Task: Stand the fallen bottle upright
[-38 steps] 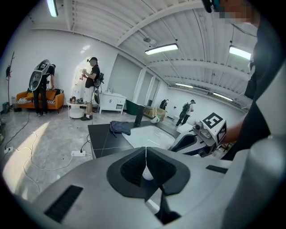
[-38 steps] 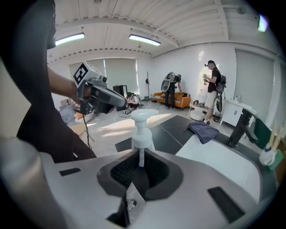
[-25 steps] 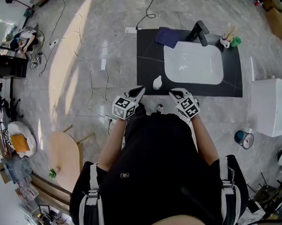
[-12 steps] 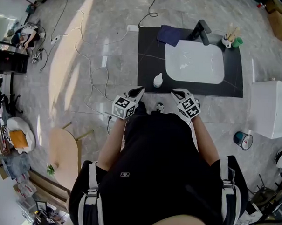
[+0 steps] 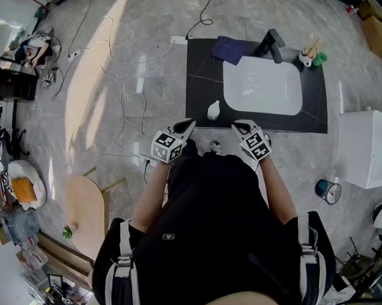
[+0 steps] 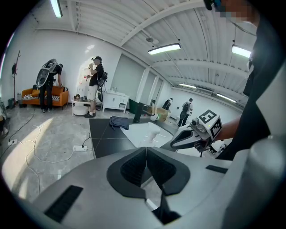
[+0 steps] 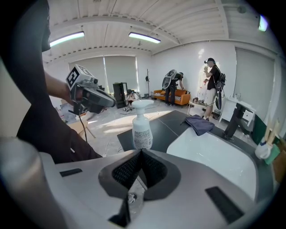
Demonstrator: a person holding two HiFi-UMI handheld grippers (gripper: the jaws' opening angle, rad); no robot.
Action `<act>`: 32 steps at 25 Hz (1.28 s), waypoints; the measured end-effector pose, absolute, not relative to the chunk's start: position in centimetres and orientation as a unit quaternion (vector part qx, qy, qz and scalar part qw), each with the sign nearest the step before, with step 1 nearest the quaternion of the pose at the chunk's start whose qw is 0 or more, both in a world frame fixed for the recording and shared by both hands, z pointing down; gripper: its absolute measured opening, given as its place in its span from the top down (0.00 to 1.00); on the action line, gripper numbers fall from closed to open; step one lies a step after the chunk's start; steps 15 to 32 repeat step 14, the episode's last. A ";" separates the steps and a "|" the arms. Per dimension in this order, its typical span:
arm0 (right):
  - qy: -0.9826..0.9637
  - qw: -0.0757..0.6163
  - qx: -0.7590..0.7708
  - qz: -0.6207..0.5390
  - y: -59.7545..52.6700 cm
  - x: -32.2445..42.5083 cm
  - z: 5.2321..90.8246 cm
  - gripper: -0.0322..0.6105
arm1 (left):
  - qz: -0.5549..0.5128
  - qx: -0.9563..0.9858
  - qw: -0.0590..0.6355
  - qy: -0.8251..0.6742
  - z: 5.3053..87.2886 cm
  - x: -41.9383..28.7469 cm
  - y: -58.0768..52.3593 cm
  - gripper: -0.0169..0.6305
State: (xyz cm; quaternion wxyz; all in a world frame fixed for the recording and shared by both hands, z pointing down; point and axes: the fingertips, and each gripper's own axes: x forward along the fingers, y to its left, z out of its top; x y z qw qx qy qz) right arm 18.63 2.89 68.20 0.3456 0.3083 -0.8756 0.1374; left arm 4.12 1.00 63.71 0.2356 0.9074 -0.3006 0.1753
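A white spray bottle (image 5: 213, 110) stands upright on the black counter (image 5: 200, 86), at the front left of the sink. In the right gripper view the bottle (image 7: 142, 125) rises just beyond my right gripper (image 7: 141, 152), whose jaws are shut with nothing between them. The left gripper view shows my left gripper (image 6: 145, 150) shut and empty too, with the bottle (image 6: 152, 133) a little ahead of it. From the head view, the left gripper (image 5: 187, 124) and the right gripper (image 5: 237, 125) hang at the counter's front edge, either side of the bottle and apart from it.
A white sink basin (image 5: 263, 88) fills the counter's middle, with a black faucet (image 5: 271, 43), a dark blue cloth (image 5: 228, 49) and a cup of brushes (image 5: 309, 54) behind it. A white cabinet (image 5: 365, 147) stands to the right. Cables (image 5: 118, 82) and a teal bin (image 5: 328, 189) lie on the floor.
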 end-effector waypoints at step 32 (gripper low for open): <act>-0.869 0.353 0.316 0.146 3.3 18.5 68.8 0.86 | 0.173 0.906 0.239 -0.303 63.9 3.2 1.1 0.95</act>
